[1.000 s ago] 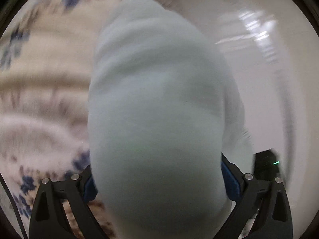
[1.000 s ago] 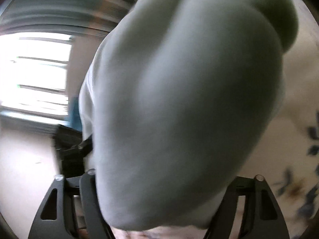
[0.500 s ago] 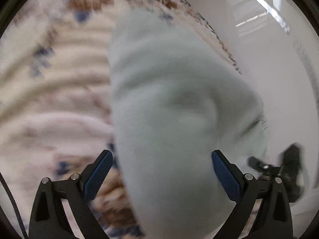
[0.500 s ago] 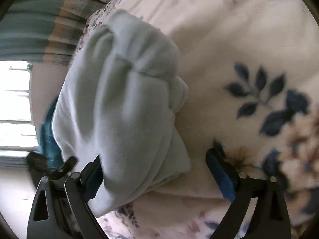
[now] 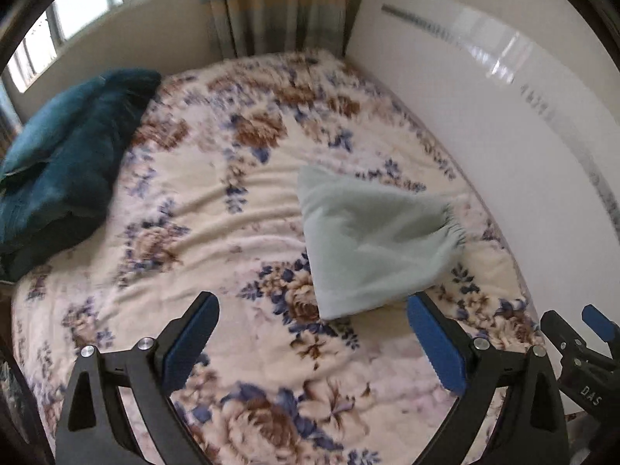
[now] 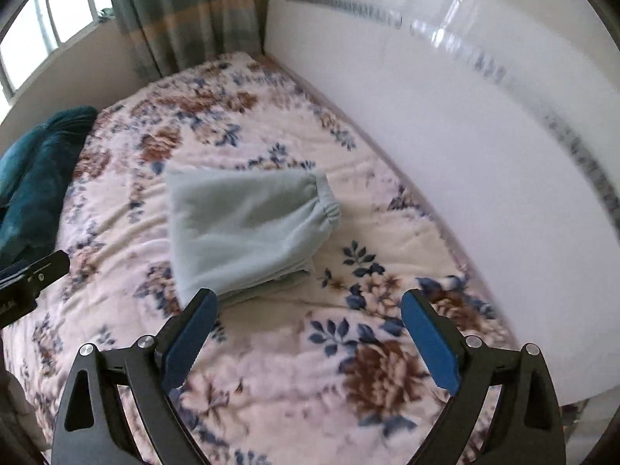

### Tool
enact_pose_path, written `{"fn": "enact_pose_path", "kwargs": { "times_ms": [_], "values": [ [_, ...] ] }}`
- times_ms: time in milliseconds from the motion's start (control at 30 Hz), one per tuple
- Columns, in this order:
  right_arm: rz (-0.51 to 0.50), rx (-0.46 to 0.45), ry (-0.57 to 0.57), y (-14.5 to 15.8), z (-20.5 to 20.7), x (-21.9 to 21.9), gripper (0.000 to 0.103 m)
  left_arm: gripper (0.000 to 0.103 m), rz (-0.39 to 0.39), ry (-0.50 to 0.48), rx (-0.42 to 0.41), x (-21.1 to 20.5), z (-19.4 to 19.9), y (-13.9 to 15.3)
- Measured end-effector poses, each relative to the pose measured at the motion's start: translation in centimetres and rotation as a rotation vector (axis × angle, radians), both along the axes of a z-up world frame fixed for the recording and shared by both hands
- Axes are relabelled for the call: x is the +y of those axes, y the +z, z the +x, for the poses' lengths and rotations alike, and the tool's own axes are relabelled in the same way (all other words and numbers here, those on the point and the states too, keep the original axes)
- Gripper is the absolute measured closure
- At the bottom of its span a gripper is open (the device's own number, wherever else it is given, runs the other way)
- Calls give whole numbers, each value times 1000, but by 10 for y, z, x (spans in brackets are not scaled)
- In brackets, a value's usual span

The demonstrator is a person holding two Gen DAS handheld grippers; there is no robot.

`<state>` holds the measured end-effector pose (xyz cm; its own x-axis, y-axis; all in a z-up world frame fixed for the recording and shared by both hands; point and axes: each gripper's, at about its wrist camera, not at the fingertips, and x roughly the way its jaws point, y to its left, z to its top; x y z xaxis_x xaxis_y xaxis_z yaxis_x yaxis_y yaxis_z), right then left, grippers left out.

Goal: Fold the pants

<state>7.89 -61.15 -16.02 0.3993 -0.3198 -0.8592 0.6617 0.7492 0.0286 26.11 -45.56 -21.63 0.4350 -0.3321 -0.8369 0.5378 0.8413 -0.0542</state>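
Lying folded, pants (image 6: 248, 228) sit beyond both spread fingers (image 6: 190, 339).

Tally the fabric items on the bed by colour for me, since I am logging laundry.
Pale green folded pants: 1
Dark teal bundle, at the bed's far left edge: 1
Floral blanket covering the bed: 1
Total: 3
Both the left tool and the right tool are open and hold nothing.

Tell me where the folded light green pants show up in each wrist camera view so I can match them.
Left wrist: pants right of centre, by the right fingertip.
Right wrist: pants left of centre, above the left fingertip.
Shared landmark: white headboard on the right.
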Motion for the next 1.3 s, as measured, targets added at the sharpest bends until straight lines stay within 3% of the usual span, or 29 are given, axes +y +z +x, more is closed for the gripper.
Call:
{"fn": "enact_pose_path", "kwargs": {
  "times_ms": [267, 500, 767, 1000, 1300],
  "values": [
    [-110, -75, 45, 152, -69, 60, 2, 3, -58, 21, -46, 52, -80, 88],
    [-146, -121, 81, 234, -139, 98, 2, 3, -72, 30, -104, 94, -147, 155],
    [-141, -156, 122, 291, -200, 132, 2, 3, -65, 39, -113, 123, -198, 198],
    [-141, -193, 131, 330, -243, 148, 2, 3, -44, 65, -189, 133, -231, 224],
    [-132, -202, 157, 349, -268, 151, 2, 3, -46, 88, -200, 134, -250, 233]
  ]
}}
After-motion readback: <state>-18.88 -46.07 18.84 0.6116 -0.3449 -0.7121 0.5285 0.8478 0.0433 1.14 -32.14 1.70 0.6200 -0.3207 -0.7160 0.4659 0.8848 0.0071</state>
